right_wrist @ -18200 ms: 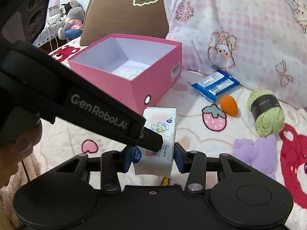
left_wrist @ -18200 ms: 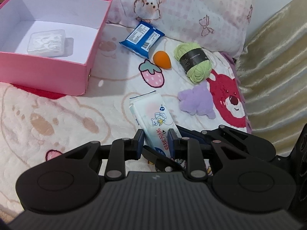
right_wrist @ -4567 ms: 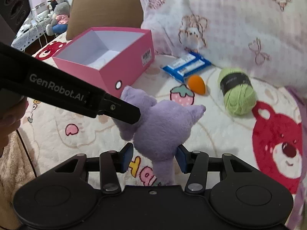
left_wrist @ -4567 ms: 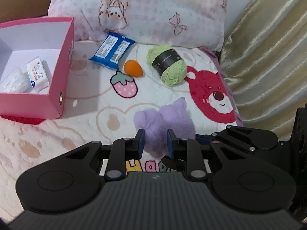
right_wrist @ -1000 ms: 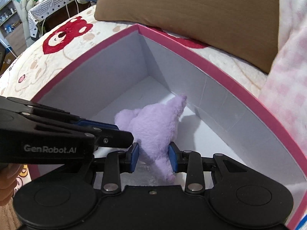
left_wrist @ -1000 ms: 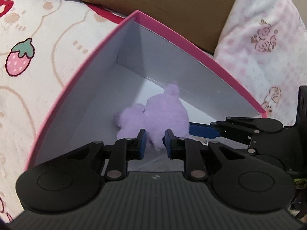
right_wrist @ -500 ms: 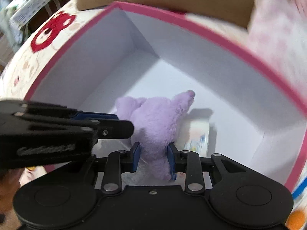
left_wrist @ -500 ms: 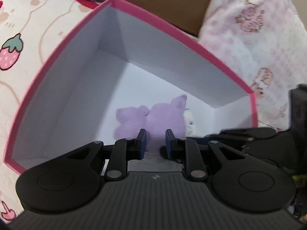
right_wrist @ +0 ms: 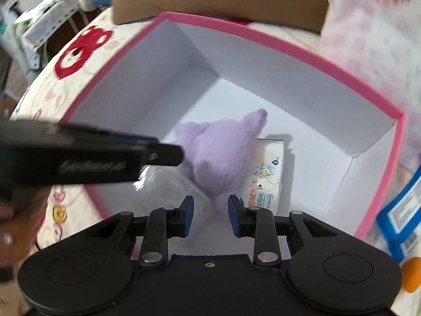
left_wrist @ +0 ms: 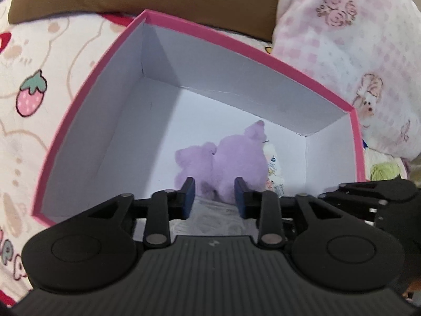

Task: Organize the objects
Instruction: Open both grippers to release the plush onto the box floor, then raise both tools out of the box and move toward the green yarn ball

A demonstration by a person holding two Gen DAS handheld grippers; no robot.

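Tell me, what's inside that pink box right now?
Inside the pink box lies a purple plush toy, leaning on a white tissue pack and a clear plastic packet. Whatever sits beneath the plush or behind the tongs is hidden.

The box [right_wrist: 265, 39] is showing a pink outside and white inside. The plush toy [right_wrist: 218, 155] in it is looking pale purple. The tissue pack [right_wrist: 265, 181] is showing white with a small cartoon print. The bedspread [left_wrist: 39, 84] is displaying cream with pink strawberries. The tongs [left_wrist: 214, 201] are wearing black with blue pads [left_wrist: 190, 200].
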